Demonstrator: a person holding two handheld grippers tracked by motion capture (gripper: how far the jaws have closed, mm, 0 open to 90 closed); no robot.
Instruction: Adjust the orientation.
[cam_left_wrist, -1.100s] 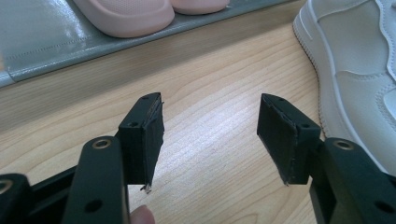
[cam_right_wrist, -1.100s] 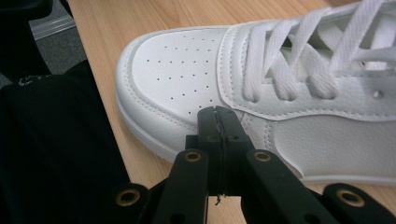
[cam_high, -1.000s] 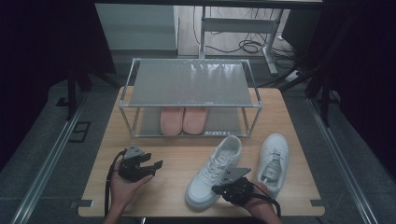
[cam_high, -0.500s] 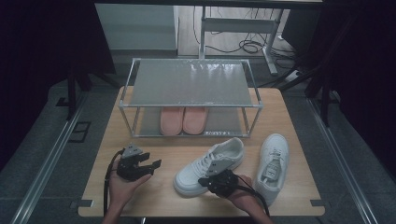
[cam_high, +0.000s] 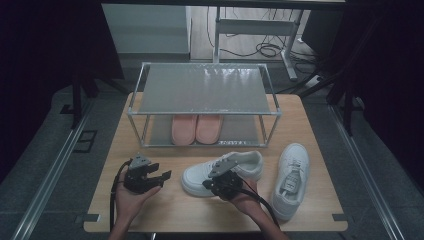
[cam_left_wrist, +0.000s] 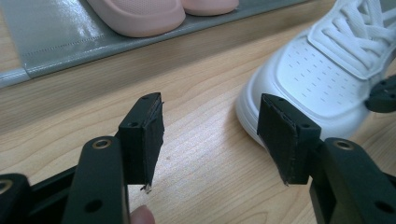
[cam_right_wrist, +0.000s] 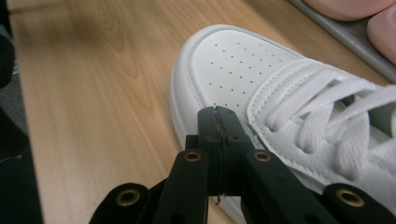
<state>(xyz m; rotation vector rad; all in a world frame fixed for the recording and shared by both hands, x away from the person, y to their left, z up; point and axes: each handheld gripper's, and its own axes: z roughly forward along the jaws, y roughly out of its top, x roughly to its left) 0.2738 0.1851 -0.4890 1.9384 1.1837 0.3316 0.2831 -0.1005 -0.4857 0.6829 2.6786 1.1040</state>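
Note:
A white sneaker (cam_high: 235, 167) lies across the table with its toe pointing left. My right gripper (cam_high: 207, 184) is shut, with nothing between its jaws, and its tips rest against the near side of the shoe's toe. In the right gripper view the closed jaws (cam_right_wrist: 218, 119) touch the sneaker (cam_right_wrist: 233, 60) just beside the laces. My left gripper (cam_high: 159, 177) is open on the table to the left. In the left gripper view its jaws (cam_left_wrist: 210, 135) stand wide apart and empty, and the sneaker's toe (cam_left_wrist: 317, 79) is just past them. The second white sneaker (cam_high: 291, 180) lies at the right.
A two-level metal rack (cam_high: 205, 90) stands at the back of the wooden table (cam_high: 165, 210). A pair of pink slippers (cam_high: 196, 128) sits on its lower shelf. The slippers (cam_left_wrist: 140, 14) are close ahead of the left gripper.
The right gripper has slid left along the table, and the sneaker beside it has swung round so its toe now points left. The left hand has kept still.

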